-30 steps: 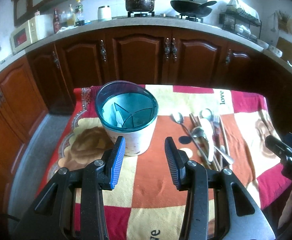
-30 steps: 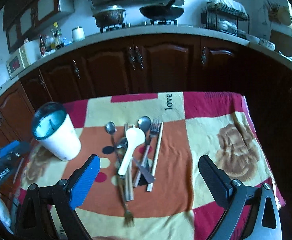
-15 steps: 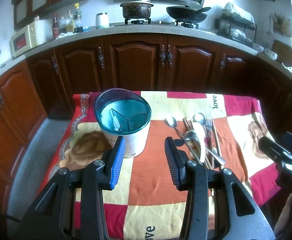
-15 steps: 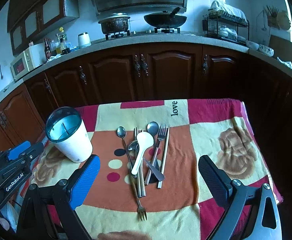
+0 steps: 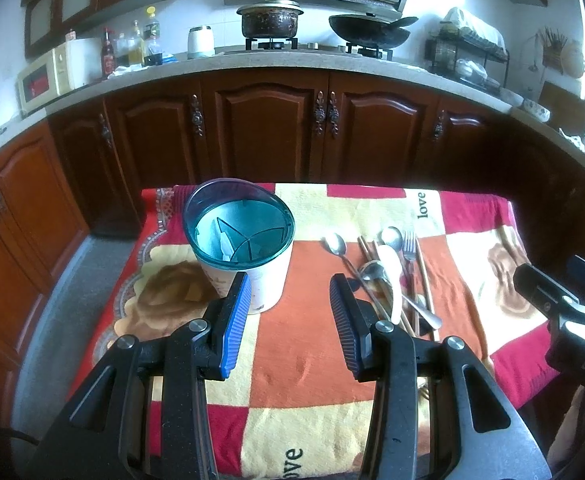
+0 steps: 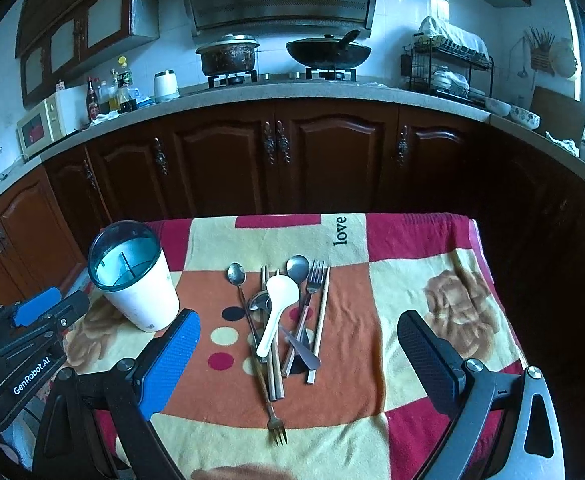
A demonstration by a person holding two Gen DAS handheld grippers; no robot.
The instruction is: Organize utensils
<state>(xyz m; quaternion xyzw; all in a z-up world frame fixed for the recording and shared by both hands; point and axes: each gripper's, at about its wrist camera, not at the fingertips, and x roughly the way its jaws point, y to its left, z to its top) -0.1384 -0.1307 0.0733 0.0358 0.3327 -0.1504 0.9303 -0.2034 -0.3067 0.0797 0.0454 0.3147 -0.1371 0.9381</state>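
Note:
A white utensil holder (image 5: 248,256) (image 6: 138,284) with a teal divided rim stands upright on the left of the blanket-covered table (image 5: 300,360) (image 6: 372,360). A pile of utensils (image 5: 388,280) (image 6: 284,320) lies in the middle: metal spoons, forks, chopsticks and a white ladle-shaped spoon (image 6: 278,308). My left gripper (image 5: 290,304) is open and empty, hovering near the holder's front. My right gripper (image 6: 296,344) is open wide and empty, above the near end of the pile. Each gripper shows at the edge of the other's view.
Dark wooden cabinets (image 5: 276,128) and a counter with a hob, a pot (image 6: 228,56) and a wok (image 6: 328,54) run behind the table. A microwave (image 5: 48,78) and bottles stand at the left, a dish rack (image 6: 448,68) at the right. Grey floor lies to the table's left.
Both views have pulled back and up from the table, so holder and utensils look smaller and lower. Nothing on the table has moved; both grippers stayed open.

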